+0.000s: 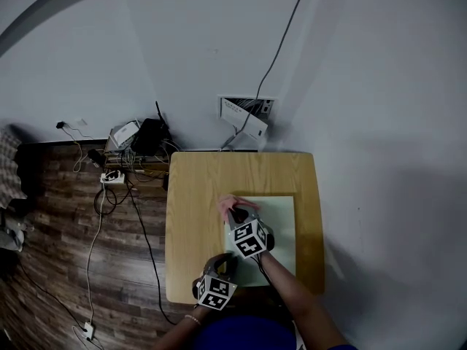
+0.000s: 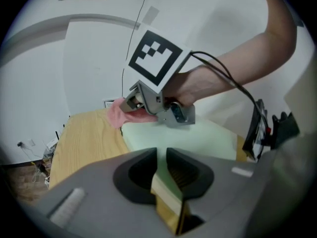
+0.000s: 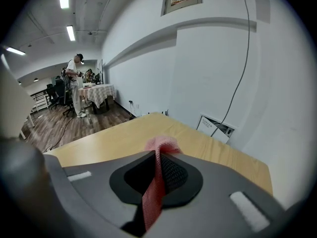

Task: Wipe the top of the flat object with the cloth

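Head view, from nearest out: the left gripper sits at the near edge of the wooden desk, at the near left corner of the flat pale green mat. In the left gripper view its jaws stand close together with that corner of the mat in the narrow gap, and the pads appear to press on it.

Just beyond, the person's right forearm reaches over the mat to the right gripper, which is over the mat's far left part. The right gripper view shows its jaws clamped on a pink mesh cloth. A strip of the cloth runs down between the pads and a bunch of it stands out past the tips. In the head view and the left gripper view, this bunch rests at the mat's far left corner and laps onto the bare desk beside it.

The rest of the mat lies flat on the right half of the desk, its right edge near the desk's right edge.

Past the desk's far edge, a tangle of cables and a black box lie on the wooden floor at the foot of the white wall, with an open wall box above them.
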### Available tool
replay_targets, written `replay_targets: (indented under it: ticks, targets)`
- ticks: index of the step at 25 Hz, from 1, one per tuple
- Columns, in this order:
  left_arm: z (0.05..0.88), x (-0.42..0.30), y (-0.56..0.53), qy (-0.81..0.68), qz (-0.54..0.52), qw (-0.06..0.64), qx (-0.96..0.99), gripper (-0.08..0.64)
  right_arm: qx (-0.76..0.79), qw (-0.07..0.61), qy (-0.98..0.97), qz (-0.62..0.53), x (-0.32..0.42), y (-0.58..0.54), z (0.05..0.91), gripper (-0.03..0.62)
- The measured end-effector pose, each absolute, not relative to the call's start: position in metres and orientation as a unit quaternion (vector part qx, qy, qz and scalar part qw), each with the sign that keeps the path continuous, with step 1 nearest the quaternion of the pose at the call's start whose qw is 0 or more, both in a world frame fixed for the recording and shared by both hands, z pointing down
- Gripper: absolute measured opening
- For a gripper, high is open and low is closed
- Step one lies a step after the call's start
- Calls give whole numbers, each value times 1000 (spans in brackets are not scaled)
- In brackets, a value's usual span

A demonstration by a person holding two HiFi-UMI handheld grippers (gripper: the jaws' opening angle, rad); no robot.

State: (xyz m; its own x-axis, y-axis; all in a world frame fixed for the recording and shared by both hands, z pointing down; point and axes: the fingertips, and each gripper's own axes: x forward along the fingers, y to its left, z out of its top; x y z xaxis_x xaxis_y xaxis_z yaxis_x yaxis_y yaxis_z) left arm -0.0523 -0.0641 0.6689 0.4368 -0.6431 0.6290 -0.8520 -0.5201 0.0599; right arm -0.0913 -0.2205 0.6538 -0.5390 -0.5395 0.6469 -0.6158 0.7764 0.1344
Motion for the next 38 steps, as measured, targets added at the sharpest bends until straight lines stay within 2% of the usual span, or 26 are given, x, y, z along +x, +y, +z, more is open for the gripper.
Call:
replay_targets:
  ticks: [19,38]
  targets:
    - [671,-52,-64,-457,291,172,822,63,344,362,-865,45,-73,-229,662,15]
    - [671,-49,-63,-463,297,160,819,63,415,368,-829,68,19,-244,667,15]
